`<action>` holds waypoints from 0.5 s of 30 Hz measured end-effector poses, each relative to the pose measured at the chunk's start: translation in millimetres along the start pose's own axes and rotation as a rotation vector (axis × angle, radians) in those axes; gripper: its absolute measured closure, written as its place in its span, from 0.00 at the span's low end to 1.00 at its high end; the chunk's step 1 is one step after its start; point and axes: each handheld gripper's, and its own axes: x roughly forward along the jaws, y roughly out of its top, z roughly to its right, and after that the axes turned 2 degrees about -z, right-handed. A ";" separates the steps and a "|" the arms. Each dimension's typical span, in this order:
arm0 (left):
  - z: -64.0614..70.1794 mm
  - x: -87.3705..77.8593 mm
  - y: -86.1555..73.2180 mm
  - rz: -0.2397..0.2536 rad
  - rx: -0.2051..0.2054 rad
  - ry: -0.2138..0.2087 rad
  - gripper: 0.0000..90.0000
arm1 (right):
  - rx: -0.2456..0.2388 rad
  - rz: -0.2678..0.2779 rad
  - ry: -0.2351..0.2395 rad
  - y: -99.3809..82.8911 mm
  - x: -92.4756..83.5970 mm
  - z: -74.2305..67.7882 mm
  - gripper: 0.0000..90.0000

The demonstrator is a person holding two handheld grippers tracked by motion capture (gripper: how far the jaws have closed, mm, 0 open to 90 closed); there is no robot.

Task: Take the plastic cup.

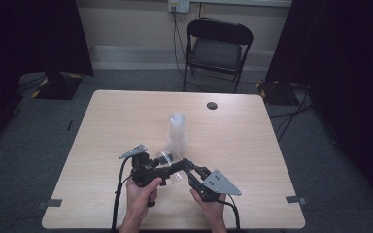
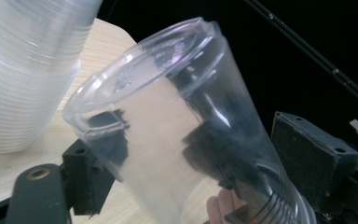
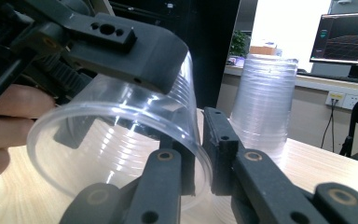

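A single clear plastic cup (image 1: 169,164) hangs tilted just above the table's near middle, held from both sides. My left gripper (image 1: 159,169) is shut across its body; in the left gripper view the cup (image 2: 168,121) spans the space between the jaws of this gripper (image 2: 191,163). My right gripper (image 1: 188,167) is shut on the cup's rim, one jaw inside and one outside the wall (image 3: 199,158). In the right gripper view the cup (image 3: 116,140) opens toward the camera. A stack of clear cups (image 1: 178,130) (image 2: 23,70) (image 3: 263,102) stands upside down right behind it.
The wooden table (image 1: 126,116) has a dark round hole (image 1: 212,105) at the back right. A black folding chair (image 1: 218,48) stands beyond the far edge. Dark curtains hang at both sides. A monitor (image 3: 345,37) shows in the right gripper view.
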 end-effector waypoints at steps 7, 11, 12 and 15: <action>-1.3 -3.4 4.4 0.014 0.004 -0.010 0.19 | 0.003 0.005 -0.012 1.6 -3.4 0.4 0.95; -2.3 -4.6 5.5 0.032 -0.006 -0.027 0.18 | 0.008 0.009 -0.003 2.1 -3.3 0.1 0.96; -3.0 -5.7 6.2 0.038 -0.018 -0.033 0.17 | 0.014 0.011 -0.006 2.0 -3.6 0.5 0.96; -5.9 -11.7 9.3 0.086 -0.032 -0.024 0.17 | 0.031 0.011 -0.040 3.5 -8.4 4.0 0.96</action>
